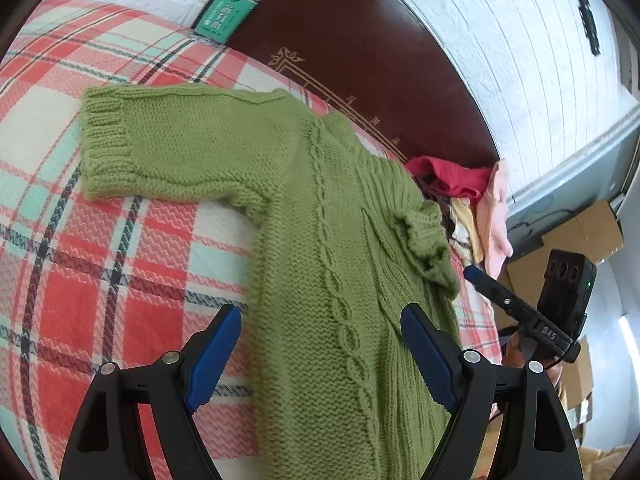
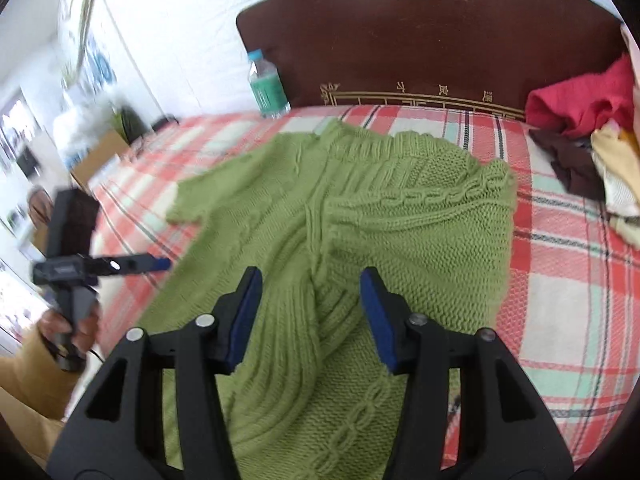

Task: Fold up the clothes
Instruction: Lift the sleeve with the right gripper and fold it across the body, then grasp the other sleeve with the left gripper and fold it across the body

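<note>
Your right gripper [image 2: 311, 312] hangs over the middle of the green sweater [image 2: 360, 216] with its jaws partway apart and nothing pinched between the blue pads [image 2: 378, 316]; the knit lies below them, not in them. Your left gripper [image 1: 320, 356] stands wide, also empty, hovering over the lower body of the sweater [image 1: 328, 280] near its left side edge. The sweater lies spread on the plaid bedspread [image 2: 560, 240], collar toward the headboard [image 2: 420, 40]. One sleeve is laid in across the chest, on your right-hand side, while the other sleeve [image 1: 160, 144] lies stretched flat out toward the left edge of the bed. So you appear to be between folds: one sleeve in, the other yet to come. The next move likely calls for your left gripper to reach out to the ribbed cuff [image 1: 104, 152], pinch it cleanly and carry it across the body without dragging the rest askew. The thick knit should hold its fold. A water bottle [image 2: 268, 84] stands by the headboard's left end, and a heap of other clothes [image 2: 584, 128] waits at the bed's far right corner, well apart.
</note>
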The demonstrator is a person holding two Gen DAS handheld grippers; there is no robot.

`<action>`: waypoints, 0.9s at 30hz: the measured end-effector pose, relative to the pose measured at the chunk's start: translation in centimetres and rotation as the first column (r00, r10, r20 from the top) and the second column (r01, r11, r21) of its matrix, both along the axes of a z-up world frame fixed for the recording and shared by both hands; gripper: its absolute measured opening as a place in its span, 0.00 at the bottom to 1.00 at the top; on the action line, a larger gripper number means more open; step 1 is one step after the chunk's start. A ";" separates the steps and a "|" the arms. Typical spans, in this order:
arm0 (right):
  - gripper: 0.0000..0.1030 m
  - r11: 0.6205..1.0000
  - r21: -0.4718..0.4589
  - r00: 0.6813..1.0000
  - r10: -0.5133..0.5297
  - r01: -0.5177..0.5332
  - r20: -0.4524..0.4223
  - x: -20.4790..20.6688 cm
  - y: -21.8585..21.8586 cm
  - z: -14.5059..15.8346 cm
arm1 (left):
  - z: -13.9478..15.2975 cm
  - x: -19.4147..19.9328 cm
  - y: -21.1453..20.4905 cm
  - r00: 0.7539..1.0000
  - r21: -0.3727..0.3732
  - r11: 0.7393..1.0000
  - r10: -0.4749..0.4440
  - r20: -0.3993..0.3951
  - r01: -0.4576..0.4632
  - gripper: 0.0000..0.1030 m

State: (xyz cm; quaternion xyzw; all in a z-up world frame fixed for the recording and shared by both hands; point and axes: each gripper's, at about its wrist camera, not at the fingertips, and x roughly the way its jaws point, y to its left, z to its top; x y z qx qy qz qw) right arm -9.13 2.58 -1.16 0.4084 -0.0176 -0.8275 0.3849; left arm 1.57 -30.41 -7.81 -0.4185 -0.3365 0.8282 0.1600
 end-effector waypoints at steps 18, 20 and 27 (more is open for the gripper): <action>0.52 0.999 0.044 0.989 0.001 -0.008 0.151 -1.0 -0.4 -3.9 | -2.2 -3.0 -5.1 0.984 0.168 0.969 0.177 0.030 -0.179 0.82; 0.52 1.000 0.016 0.988 -0.003 0.000 0.153 -0.4 0.2 -3.6 | -3.0 -3.3 -6.2 0.972 0.200 0.952 0.229 0.043 -0.234 0.82; 0.54 0.999 -0.049 0.986 -0.006 0.014 0.167 0.9 1.5 -3.0 | -3.6 -4.1 -7.9 0.916 0.209 0.892 0.394 0.069 -0.400 0.81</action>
